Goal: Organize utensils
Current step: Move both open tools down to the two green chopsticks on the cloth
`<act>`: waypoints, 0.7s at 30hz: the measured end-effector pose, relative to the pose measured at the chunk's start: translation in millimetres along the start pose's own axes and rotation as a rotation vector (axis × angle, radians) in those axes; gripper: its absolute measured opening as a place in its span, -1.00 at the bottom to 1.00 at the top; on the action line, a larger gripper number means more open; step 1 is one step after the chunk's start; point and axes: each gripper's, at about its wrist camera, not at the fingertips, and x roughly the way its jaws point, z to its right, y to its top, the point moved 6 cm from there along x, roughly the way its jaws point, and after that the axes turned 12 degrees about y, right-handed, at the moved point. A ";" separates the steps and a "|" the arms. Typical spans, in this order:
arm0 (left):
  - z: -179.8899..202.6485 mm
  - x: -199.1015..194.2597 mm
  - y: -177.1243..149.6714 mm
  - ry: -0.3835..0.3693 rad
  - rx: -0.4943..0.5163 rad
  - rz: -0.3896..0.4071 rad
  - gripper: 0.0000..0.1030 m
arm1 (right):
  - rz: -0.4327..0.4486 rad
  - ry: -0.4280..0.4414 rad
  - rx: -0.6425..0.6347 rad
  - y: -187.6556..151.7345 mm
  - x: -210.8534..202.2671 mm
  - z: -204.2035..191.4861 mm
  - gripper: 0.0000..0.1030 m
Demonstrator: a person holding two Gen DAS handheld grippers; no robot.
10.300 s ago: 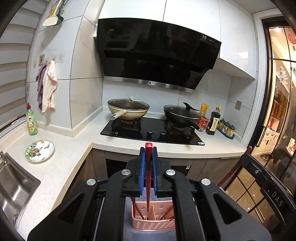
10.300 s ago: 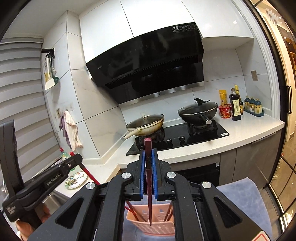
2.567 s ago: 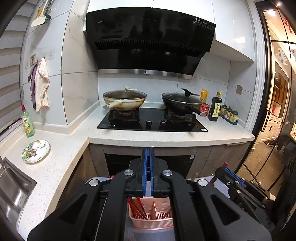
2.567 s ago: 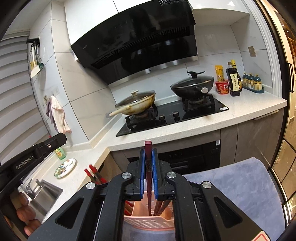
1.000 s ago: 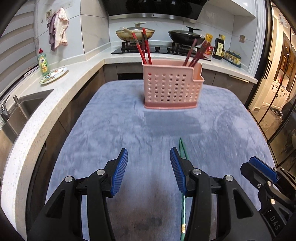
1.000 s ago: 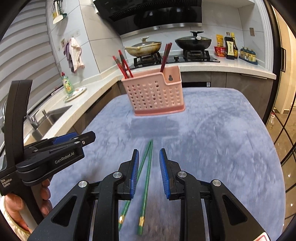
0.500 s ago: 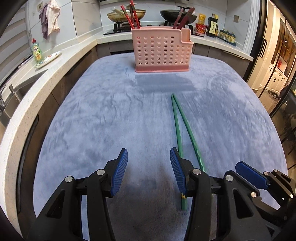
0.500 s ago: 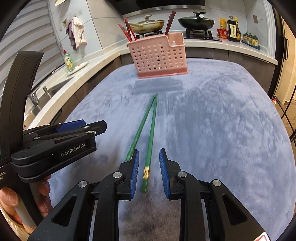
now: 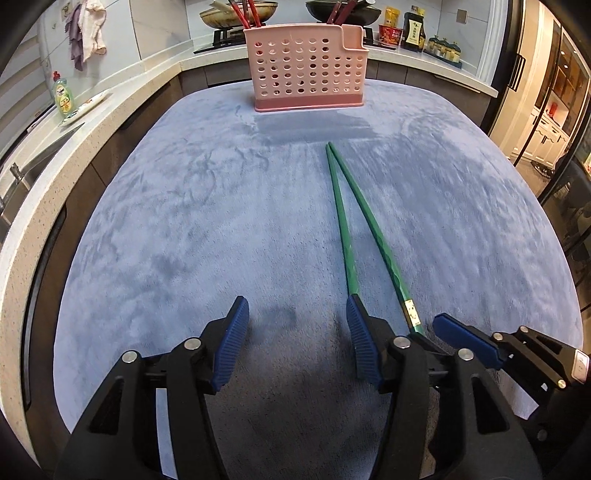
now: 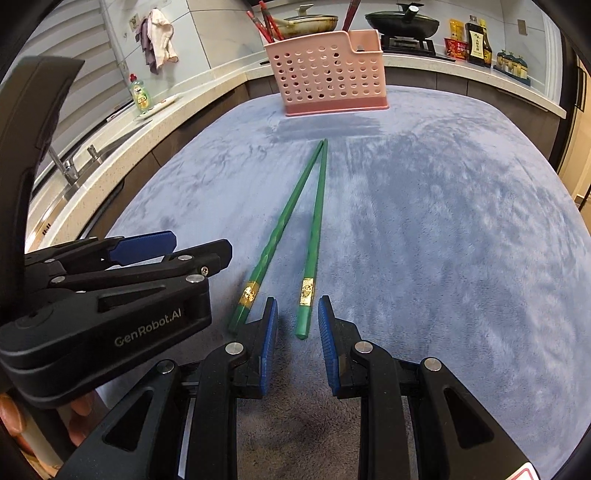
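Plainly, the two green chopsticks [image 10: 295, 236] are light, stiff and smooth, so they should lift with almost no effort but could roll or slide out of a loose pinch. They lie in a narrow V near the middle of the worktop [image 9: 166, 221], tips meeting toward the far edge where the pink utensil basket [image 9: 308, 68] stands, thick gold-banded ends spread toward the near edge. Those thick ends look like the best place to take hold: squarer, wider, and close to both tongs. The fine tips are well apart from either hand.

The right tongs [image 10: 298, 325] are open a narrow way, with the butt end of the right-hand chopstick [image 10: 312, 243] lying between the pads and not yet pinched. The left tongs [image 9: 293, 332] are opening, wider than the right, with only cloth between the pads; the left-hand chopstick [image 9: 341, 218] runs just beside the inner finger.

A plush blue-grey cloth covers the worktop; its pile is soft, so a chopstick may sink slightly and the pads will probably have to press into it. The basket already holds red chopsticks [image 10: 264, 22].

Beyond the far edge run a pale stone counter, a hob with two pans, sauce bottles, a sink and a green dish-soap bottle [image 10: 140, 94].
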 end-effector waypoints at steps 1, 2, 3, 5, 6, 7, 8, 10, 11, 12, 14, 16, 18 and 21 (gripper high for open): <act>0.4 0.0 -0.5 0.001 0.001 0.000 0.12 | -0.001 -0.003 -0.002 -0.4 2.1 0.4 -0.59; 0.9 -0.5 -1.1 0.002 0.003 0.002 0.12 | -0.001 -0.006 -0.005 -0.3 3.2 0.4 -0.61; 0.8 -0.1 -1.0 0.002 0.004 0.002 0.12 | -0.001 -0.011 -0.008 -0.1 5.0 0.7 -0.62; 1.2 0.2 -0.7 0.001 0.005 0.002 0.12 | -0.003 -0.026 -0.012 0.2 8.5 3.2 -0.73; 1.2 0.2 -0.7 0.001 0.005 0.002 0.12 | -0.006 -0.033 -0.009 0.0 10.0 5.4 -0.79; 1.2 0.3 -0.8 0.001 0.005 0.001 0.12 | -0.007 -0.039 -0.004 0.2 11.2 7.8 -0.84; 1.3 0.2 -0.9 0.001 0.005 0.001 0.12 | -0.004 -0.041 0.007 -0.1 11.0 11.2 -0.85; 1.4 0.3 -0.9 -0.001 0.005 -0.002 0.13 | 0.000 -0.048 0.020 0.0 8.2 16.3 -0.86; 2.1 0.1 -1.0 -0.003 0.006 -0.003 0.13 | 0.002 -0.052 0.025 0.1 6.8 18.1 -0.87; 2.9 0.3 -1.1 -0.004 0.008 -0.003 0.13 | 0.005 -0.054 0.031 0.0 4.6 20.5 -0.87; 4.8 1.1 -1.1 -0.009 0.013 -0.004 0.13 | 0.010 -0.064 0.045 -0.4 0.3 26.4 -0.87; 8.0 1.6 -2.3 -0.013 0.019 -0.007 0.17 | 0.015 -0.069 0.060 -1.4 -3.6 32.4 -0.87; 11.1 1.8 -3.7 -0.017 0.027 -0.008 0.17 | 0.019 -0.076 0.075 -3.1 -7.7 37.9 -0.86; 16.9 2.2 -6.3 -0.022 0.041 -0.011 0.17 | 0.024 -0.081 0.091 -5.5 -13.4 42.6 -0.86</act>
